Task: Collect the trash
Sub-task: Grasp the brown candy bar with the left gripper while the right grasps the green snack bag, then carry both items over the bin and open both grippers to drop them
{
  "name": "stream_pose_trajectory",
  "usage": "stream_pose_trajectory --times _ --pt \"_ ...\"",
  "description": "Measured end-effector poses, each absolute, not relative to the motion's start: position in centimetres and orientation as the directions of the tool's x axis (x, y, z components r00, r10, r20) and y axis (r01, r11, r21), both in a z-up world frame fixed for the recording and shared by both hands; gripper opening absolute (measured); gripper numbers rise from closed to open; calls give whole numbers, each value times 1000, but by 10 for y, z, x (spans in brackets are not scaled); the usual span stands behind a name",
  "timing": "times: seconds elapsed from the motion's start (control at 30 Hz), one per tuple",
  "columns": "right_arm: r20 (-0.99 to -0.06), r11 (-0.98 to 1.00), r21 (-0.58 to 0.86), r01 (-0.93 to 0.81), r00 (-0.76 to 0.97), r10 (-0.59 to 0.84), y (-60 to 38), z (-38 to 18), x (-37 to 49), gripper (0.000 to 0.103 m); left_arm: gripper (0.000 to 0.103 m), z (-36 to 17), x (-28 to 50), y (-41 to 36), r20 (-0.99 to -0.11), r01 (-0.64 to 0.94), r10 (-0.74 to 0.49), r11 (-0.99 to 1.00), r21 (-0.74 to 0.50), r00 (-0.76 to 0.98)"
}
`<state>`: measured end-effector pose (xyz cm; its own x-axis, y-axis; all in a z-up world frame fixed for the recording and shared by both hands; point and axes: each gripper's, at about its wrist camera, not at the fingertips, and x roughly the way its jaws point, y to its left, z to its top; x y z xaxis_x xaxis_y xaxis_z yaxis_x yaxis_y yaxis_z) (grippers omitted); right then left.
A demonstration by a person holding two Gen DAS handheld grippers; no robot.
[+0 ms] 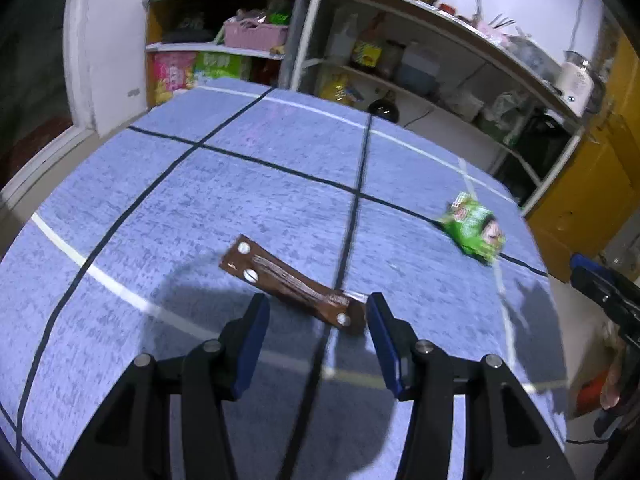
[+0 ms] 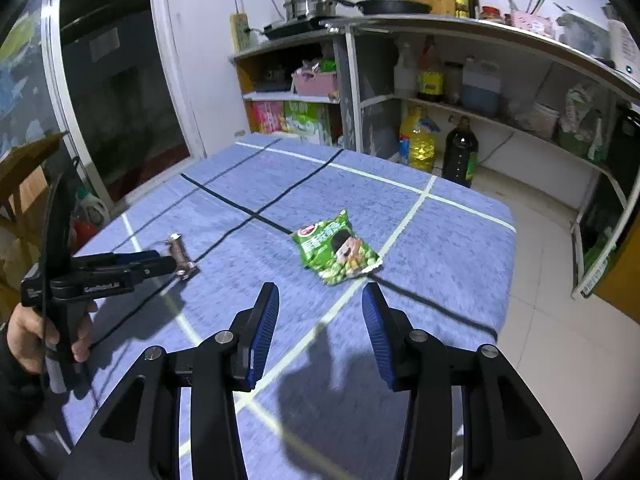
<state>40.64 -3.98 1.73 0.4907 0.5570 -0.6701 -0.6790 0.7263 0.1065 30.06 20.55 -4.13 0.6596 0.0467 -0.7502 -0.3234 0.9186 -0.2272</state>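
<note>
A long brown snack wrapper (image 1: 296, 284) lies flat on the blue checked tablecloth (image 1: 248, 184). My left gripper (image 1: 318, 306) hangs just above the wrapper's near end, jaws open and pads clear of it. A crumpled green snack bag (image 2: 336, 252) lies further right on the cloth. My right gripper (image 2: 320, 294) is open just short of the bag, with nothing between its fingers. The right wrist view also shows the left gripper (image 2: 172, 264), held by a hand, over the brown wrapper (image 2: 180, 250). The green bag (image 1: 474, 232) and the right gripper (image 1: 600, 284) sit at the right of the left wrist view.
Open metal shelves (image 2: 460, 92) with bottles, jugs and boxes run behind and to the right of the table. A dark bottle (image 2: 460, 152) and a yellow oil jug (image 2: 418, 144) stand on the floor by the table's far edge. A glass door (image 2: 112, 92) is at the left.
</note>
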Motion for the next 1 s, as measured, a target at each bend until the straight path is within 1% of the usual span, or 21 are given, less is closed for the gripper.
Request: stream_pose_trajectory --times 0.13,0.37,0.5,0.53,0.6,0.63,0.67,0.7,0.73,0.8,1.0 --pt "-701 729 86 -679 479 529 -24 3 437 45 53 -46 313 208 -757 -334 74 922 -196 649" --pt "-741 719 66 -692 449 499 -4 -16 483 45 53 -47 333 196 -755 -285 95 951 -125 648" --pt "-763 704 77 -706 413 497 7 -29 499 45 52 -45 339 193 -757 -264 85 957 -119 648" --pt "-769 698 78 -712 403 496 10 -32 503 45 50 -45 340 193 -757 -265 88 958 -114 647" --pt "-781 690 72 -720 390 488 16 -37 505 45 36 -44 342 193 -759 -266 93 958 -108 645" --pt "-787 689 68 -721 386 481 17 -39 505 45 33 -44 342 193 -759 -267 95 958 -108 644" --pt "-794 688 70 -722 377 476 19 -41 505 45 25 -43 342 193 -759 -266 94 958 -108 645" --pt "-794 689 77 -721 374 480 19 -41 505 45 23 -43 343 193 -759 -261 89 959 -109 645" --pt "-795 689 86 -719 368 483 19 -41 504 40 22 -44 343 193 -758 -257 86 960 -110 646" --pt "-794 694 79 -715 376 478 19 -40 504 35 20 -44 343 194 -758 -250 81 962 -111 647" --pt "-780 709 67 -702 406 476 15 -33 493 30 16 -39 340 188 -738 -221 59 967 -124 672"
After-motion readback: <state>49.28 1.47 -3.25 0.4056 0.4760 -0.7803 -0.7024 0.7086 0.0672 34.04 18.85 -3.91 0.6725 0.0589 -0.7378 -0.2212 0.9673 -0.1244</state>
